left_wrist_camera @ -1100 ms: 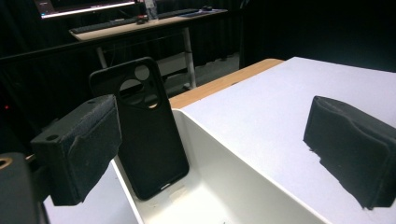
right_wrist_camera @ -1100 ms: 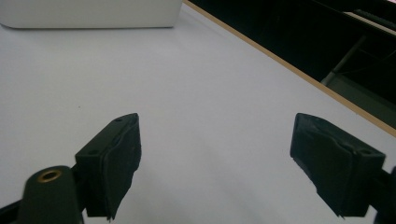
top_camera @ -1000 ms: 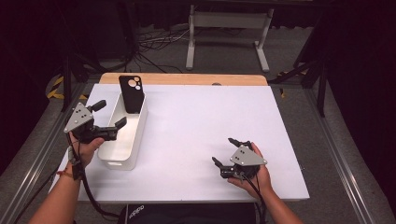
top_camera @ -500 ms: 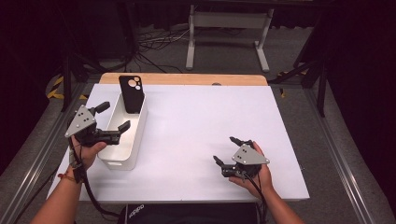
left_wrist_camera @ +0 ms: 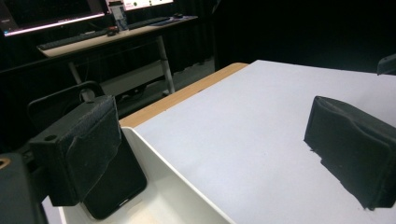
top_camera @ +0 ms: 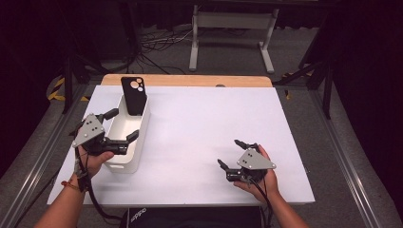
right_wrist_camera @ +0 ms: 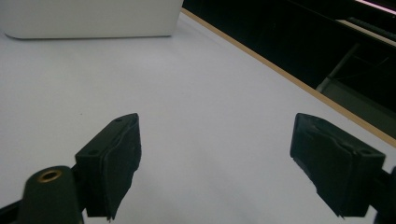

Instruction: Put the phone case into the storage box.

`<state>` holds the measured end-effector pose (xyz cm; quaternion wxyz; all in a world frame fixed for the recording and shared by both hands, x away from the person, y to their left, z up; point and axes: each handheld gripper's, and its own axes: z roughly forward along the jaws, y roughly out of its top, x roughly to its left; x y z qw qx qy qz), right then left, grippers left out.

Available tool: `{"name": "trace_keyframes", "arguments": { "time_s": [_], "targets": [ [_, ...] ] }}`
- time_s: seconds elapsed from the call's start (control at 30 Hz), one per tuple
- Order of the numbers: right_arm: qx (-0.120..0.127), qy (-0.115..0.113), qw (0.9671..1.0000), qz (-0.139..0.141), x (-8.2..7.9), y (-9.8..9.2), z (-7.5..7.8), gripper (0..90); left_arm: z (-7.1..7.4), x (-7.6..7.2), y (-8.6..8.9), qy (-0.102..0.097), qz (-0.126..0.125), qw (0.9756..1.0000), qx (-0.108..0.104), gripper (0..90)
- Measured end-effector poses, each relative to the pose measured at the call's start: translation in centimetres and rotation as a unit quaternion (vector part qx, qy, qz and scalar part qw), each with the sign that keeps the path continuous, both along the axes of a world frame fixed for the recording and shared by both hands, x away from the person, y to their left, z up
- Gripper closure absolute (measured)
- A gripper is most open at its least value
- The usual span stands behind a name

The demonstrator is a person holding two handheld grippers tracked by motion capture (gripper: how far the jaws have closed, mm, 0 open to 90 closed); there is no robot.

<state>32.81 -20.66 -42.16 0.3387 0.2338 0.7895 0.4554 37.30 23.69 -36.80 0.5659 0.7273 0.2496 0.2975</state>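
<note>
1. Left gripper (top_camera: 119, 127) first: jaws spread wide and holding nothing, poised over the near half of the white bin (top_camera: 135, 154), one jaw inside the bin's line, the other out over the tabletop.
2. From the left gripper view, the near jaw sits right in front of the black phone case (left_wrist_camera: 114, 186), though I can't tell whether it touches.
3. That phone case (top_camera: 133, 95) stands upright at the bin's far end, leaning on the wall, camera cut-outs at the top.
4. Right gripper (top_camera: 233, 154) now: also spread, empty, low over the white table (top_camera: 199, 118), well apart from the bin.
5. No task's been called, but my guess is the case is the target.
6. The risk: a jaw clipping the case's edge could tip it flat into the bin, where a pinch gets awkward.
7. Second risk: the outer jaw catching the bin's rim and shoving the light bin along, since nothing is bracing it.
</note>
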Motion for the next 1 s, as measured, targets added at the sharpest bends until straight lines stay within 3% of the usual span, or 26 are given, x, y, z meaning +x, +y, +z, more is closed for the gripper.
{"name": "trace_keyframes", "arguments": {
  "time_s": [0.4, 0.63, 0.83, 1.0],
  "targets": [
    [0.006, -0.003, 1.0, -0.004, -0.1, -0.5, 0.5, 17.4, -0.1, -1.1, -1.2, -0.005, -0.016, 0.9999, -0.001, 5.0],
    [0.017, -0.003, 0.9998, -0.005, -0.1, -1.0, 0.8, 17.3, -0.2, -1.4, -2.0, -0.011, -0.017, 0.9997, 0.014, 4.0],
    [0.02, -0.002, 0.9997, -0.01, -0.2, -1.3, 0.8, 17.1, 0.2, -2.3, -2.7, -0.017, -0.035, 0.9992, 0.002, 4.0],
    [0.023, -0.004, 0.9997, -0.01, -0.2, -1.3, 1.0, 17.0, -0.1, -3.2, -3.3, -0.019, -0.049, 0.9985, 0.014, 4.0]
  ]
}}
